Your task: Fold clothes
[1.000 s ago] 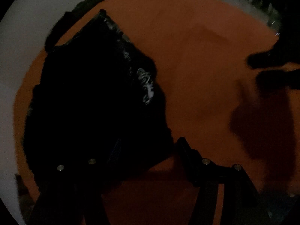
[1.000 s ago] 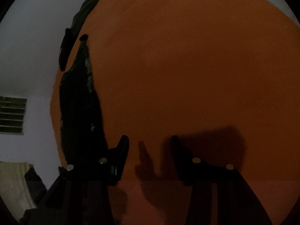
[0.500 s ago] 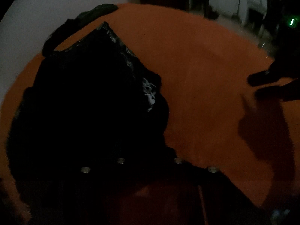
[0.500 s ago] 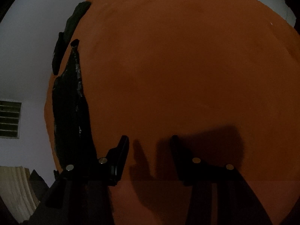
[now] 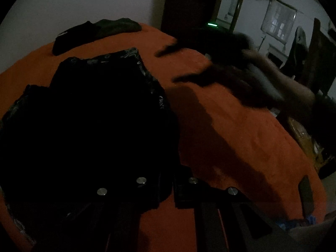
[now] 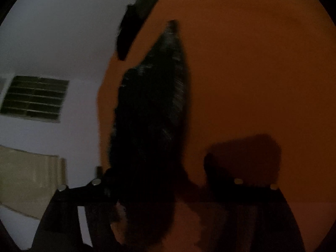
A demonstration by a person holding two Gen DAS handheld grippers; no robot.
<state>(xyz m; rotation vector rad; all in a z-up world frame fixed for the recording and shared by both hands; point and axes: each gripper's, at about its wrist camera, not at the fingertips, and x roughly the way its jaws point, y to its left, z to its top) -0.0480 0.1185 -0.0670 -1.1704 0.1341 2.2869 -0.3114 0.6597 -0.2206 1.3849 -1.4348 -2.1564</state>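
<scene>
While the orange bed cover (image 5: 241,138) fills both views, a black garment (image 5: 88,115) lies at left of frame.
Left gripper (image 5: 166,180) has closed on the garment's near edge (lower centre); right gripper (image 6: 159,174), jaws opening, has the garment (image 6: 151,109) between them, contact unclear; smaller dark clothes (image 5: 94,31) at upper left.

A dimly lit room is seen around a bed covered in a plain orange sheet (image 5: 241,130). A bare pale wall (image 5: 84,4) is shown behind it, with a dark wooden door frame (image 5: 184,4) beside an opening to a brighter room, where a small green indicator light (image 5: 212,24) glows. A louvred vent with dark horizontal slats (image 6: 34,99) is set in the pale wall, and a beige curtain (image 6: 27,180) is hung below it.
</scene>
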